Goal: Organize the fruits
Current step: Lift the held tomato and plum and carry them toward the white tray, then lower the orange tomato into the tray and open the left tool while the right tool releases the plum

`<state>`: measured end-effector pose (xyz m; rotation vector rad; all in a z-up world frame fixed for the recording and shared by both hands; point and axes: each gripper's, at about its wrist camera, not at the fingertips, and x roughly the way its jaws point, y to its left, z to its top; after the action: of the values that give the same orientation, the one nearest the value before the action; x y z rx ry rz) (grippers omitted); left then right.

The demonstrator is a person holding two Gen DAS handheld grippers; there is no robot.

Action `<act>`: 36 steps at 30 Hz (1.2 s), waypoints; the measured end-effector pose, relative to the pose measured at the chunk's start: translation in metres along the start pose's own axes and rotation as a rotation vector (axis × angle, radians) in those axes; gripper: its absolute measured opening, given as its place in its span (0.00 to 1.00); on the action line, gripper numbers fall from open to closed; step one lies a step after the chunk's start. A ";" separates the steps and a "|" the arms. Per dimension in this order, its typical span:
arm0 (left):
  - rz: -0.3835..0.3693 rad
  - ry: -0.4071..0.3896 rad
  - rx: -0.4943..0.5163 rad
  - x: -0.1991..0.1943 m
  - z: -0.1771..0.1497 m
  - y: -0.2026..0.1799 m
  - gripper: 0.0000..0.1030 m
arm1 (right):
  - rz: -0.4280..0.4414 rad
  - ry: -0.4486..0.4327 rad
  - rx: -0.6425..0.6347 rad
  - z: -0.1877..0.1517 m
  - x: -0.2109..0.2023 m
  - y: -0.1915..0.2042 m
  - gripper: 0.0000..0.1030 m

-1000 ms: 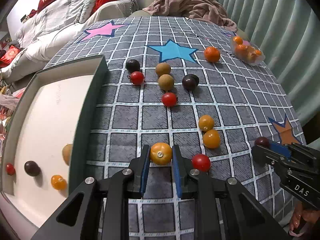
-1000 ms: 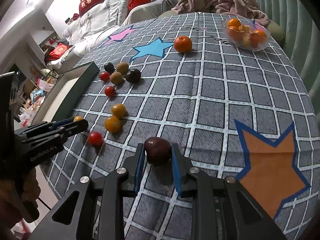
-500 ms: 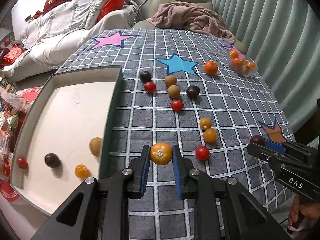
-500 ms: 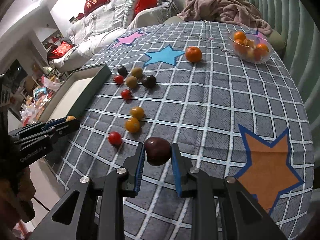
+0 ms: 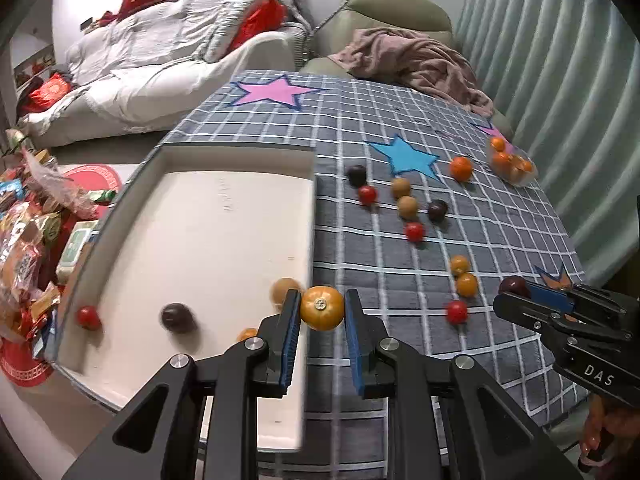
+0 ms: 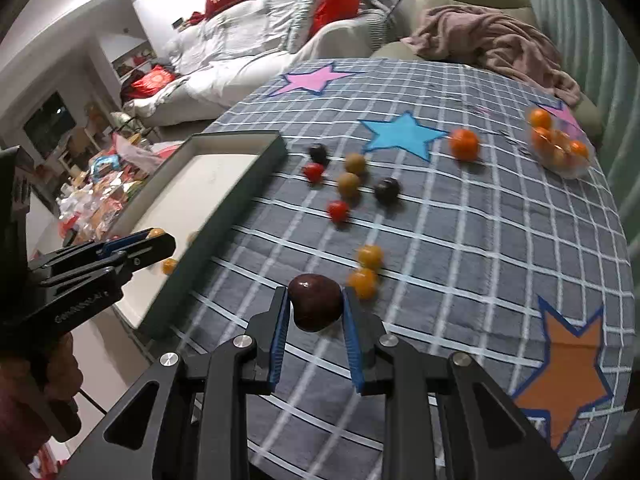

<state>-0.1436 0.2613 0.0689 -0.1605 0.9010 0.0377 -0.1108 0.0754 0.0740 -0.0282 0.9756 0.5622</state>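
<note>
Your left gripper is clamped on a smooth, round orange fruit with a small pale stem scar, its ribbed blue pads pressed to both sides, held above the right wall of the tray. Your right gripper pinches a glossy dark-red plum between matching blue pads, above the near part of the desk. The desk wears a soft grey cloth with a white grid and felt-like stars. The tray is rectangular, dark-walled with a pale matte floor; in it you can count four fruits: one red, one dark and blurred, one tan partly behind your left finger, and one orange cut off by the gripper. Loose on the cloth lie three small red fruits, two tan, two dark, two small orange and one larger tangerine. A clear plastic container near the far edge holds several oranges, too crowded to count.
</note>
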 end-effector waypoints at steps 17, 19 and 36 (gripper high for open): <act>0.085 -0.012 -0.100 0.001 0.006 0.078 0.23 | 0.075 0.051 -0.125 0.037 0.043 0.085 0.28; 0.097 -0.012 -0.110 0.004 0.010 0.086 0.23 | 0.084 0.059 -0.130 0.043 0.050 0.092 0.28; 0.169 0.060 -0.163 0.042 0.016 0.122 0.23 | 0.077 0.122 -0.149 0.075 0.114 0.116 0.28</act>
<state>-0.1170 0.3831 0.0304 -0.2379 0.9700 0.2654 -0.0577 0.2452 0.0530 -0.1600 1.0551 0.7102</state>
